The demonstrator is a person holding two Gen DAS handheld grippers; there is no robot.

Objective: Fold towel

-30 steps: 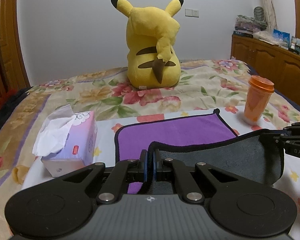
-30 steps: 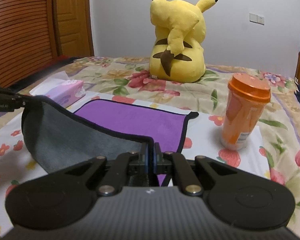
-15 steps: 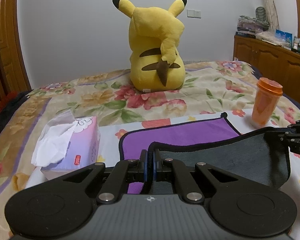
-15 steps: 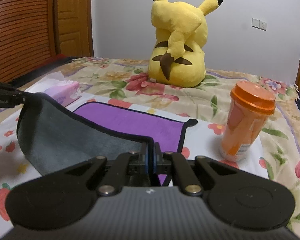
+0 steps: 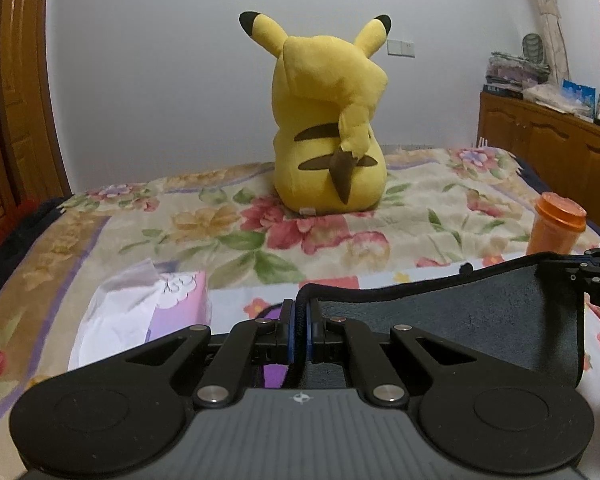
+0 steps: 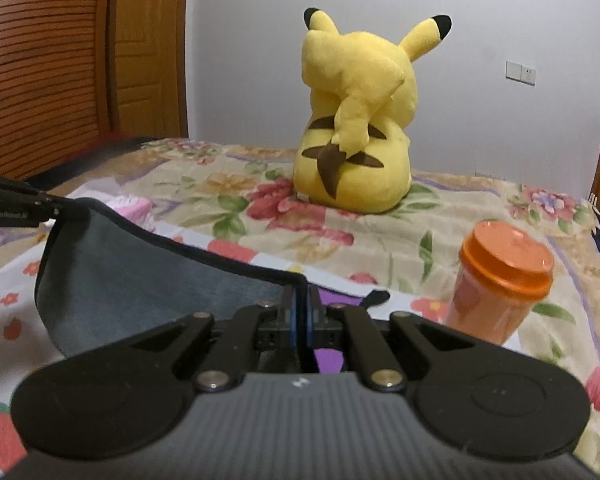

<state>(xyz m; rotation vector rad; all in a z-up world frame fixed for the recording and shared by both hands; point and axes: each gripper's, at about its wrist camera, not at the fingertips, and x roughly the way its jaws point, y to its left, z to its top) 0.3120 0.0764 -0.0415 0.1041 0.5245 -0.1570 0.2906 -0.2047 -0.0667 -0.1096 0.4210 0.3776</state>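
Observation:
The towel point(image 5: 452, 320) is purple on one face and grey on the other, with a black hem. My left gripper point(image 5: 300, 312) is shut on its near left corner. My right gripper point(image 6: 300, 300) is shut on its near right corner point(image 6: 160, 280). The near edge hangs lifted between them, grey side toward me. A little purple shows under each gripper point(image 6: 332, 354). The far right corner tip point(image 6: 374, 298) lies on the bed. Each gripper shows at the edge of the other's view, the right one point(image 5: 596, 272) and the left one point(image 6: 28, 204).
A yellow plush toy point(image 5: 328, 132) sits on the floral bedspread point(image 5: 220, 220) further back. An orange lidded cup point(image 6: 500, 280) stands right of the towel. A tissue box point(image 5: 140, 304) lies to the left. A wooden cabinet point(image 5: 552, 140) stands at the right.
Both grippers have carried the held near edge forward and higher over the towel. The grey side now hides most of the purple surface that showed before.

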